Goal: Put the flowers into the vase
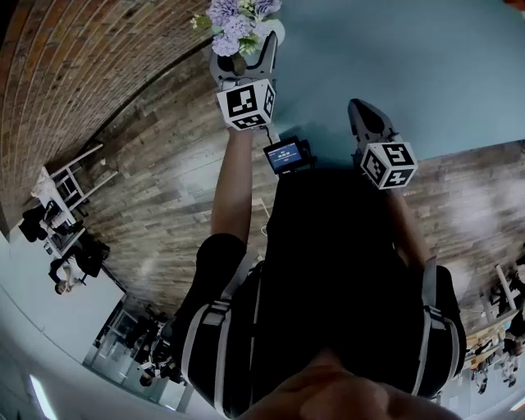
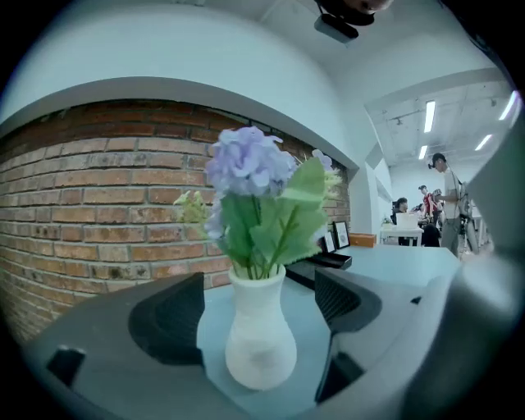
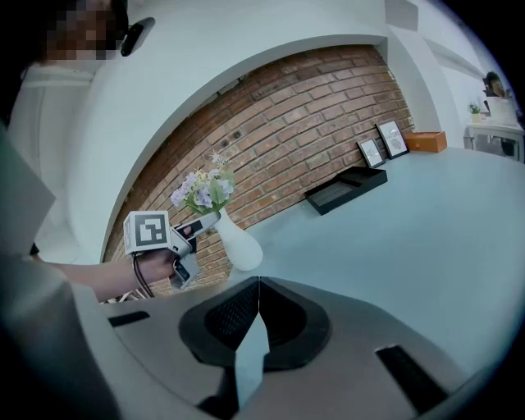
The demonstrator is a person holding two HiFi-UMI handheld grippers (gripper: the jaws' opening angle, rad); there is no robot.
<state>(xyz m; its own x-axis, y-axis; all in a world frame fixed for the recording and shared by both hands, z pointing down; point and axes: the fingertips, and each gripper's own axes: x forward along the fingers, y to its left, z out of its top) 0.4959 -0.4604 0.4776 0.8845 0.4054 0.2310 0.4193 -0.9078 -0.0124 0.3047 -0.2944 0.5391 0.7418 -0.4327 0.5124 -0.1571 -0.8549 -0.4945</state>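
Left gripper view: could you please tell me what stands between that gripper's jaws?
The vase, with the flowers in it, stands between the open jaws, touching neither, as the left gripper view shows.

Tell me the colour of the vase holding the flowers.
White, plain and unpatterned. The vase shows best in the left gripper view.

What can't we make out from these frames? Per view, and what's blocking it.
- Head view: vase mostly hidden behind the flowers and the left hand-held gripper; the top edge cuts the blooms.
- Head view: small screen, too small to read.
- Left gripper view: how deep the flowers sit in the vase, hidden by its wall.
- Right gripper view: framed pictures, too small to tell contents.
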